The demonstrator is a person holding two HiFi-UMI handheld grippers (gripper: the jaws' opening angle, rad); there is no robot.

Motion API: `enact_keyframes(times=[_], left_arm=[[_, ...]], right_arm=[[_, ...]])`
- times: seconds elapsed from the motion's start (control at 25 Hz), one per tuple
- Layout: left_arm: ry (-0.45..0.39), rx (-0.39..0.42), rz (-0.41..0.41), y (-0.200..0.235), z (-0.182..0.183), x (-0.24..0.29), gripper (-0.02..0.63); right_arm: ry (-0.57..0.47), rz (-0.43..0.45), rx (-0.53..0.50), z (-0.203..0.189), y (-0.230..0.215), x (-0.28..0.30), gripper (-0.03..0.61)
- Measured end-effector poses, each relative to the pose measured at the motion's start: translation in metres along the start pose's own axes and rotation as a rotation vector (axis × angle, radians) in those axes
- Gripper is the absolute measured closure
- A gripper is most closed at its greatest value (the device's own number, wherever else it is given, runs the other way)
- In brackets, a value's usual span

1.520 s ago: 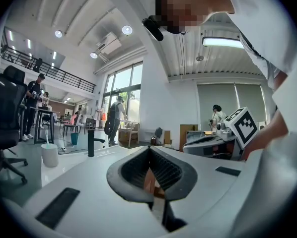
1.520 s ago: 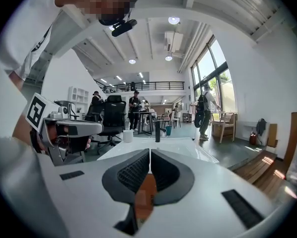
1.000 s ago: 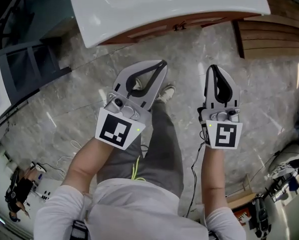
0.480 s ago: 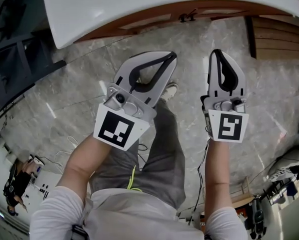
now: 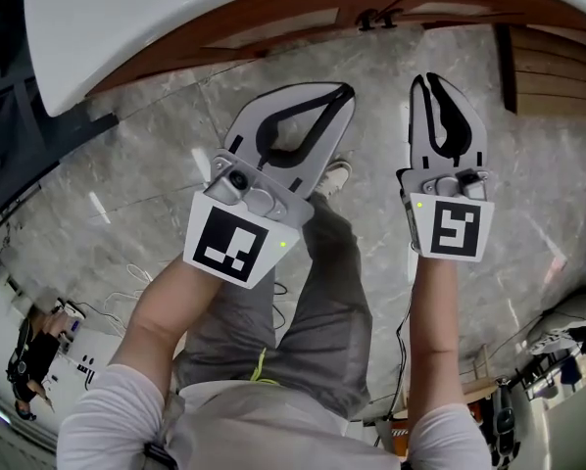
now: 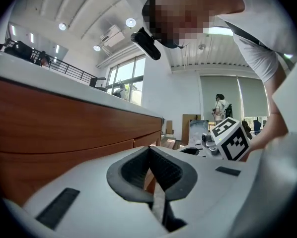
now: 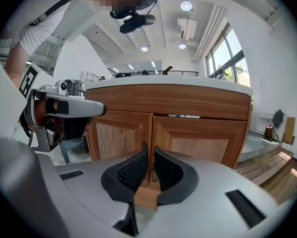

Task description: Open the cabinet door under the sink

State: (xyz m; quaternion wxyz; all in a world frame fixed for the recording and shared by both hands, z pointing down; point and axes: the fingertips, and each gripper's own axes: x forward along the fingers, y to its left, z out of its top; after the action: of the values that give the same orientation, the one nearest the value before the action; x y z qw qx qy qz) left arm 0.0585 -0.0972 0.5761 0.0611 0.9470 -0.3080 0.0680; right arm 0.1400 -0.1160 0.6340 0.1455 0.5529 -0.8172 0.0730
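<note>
Grey marble floor (image 5: 166,155) fills the head view, with the white sink (image 5: 126,27) curving across 12 o'clock and the brown cabinet (image 5: 273,18) tucked under its rim. Compared with a second ago, the sink edge sits higher and wider in that view, and both grippers have come up closer to the cabinet front.

The left gripper (image 5: 347,91) has its tips pressed together with nothing between them. The right gripper (image 5: 423,79) stands only a slit apart and is also empty.

From above I get just a sliver of the cabinet and its dark handles (image 5: 378,16) at 12 o'clock. The right gripper view faces the two doors squarely: the left door (image 7: 119,135) and the right door (image 7: 200,138) are both closed, and their seam and handles line up with the slit between the jaws, short of contact. The left gripper view sees only plain wood front at 9 o'clock.

A dark frame (image 5: 19,145) borders the floor at 9 o'clock and wooden steps (image 5: 558,67) at 2 o'clock. My shoe (image 5: 332,179) rests between the grippers.
</note>
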Motion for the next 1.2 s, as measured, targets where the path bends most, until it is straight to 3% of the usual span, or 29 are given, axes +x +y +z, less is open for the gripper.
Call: enact_keyframes(times=[0.48,0.68,1.2], left_arm=[[-0.019,0.021,-0.016,0.002,-0.037,0.017,0.599],[-0.021,0.029,-0.025,0.004,-0.051,0.019,0.600],[-0.017,0.028,-0.041,0.016,-0.081,0.024,0.600]], right_arm=[[-0.001,-0.004,-0.028,-0.041,-0.011,0.038,0.540],[0.000,0.001,-0.043,-0.054,-0.009,0.055,0.479],[0.014,-0.007,-0.038,-0.086,-0.009,0.092,0.462]])
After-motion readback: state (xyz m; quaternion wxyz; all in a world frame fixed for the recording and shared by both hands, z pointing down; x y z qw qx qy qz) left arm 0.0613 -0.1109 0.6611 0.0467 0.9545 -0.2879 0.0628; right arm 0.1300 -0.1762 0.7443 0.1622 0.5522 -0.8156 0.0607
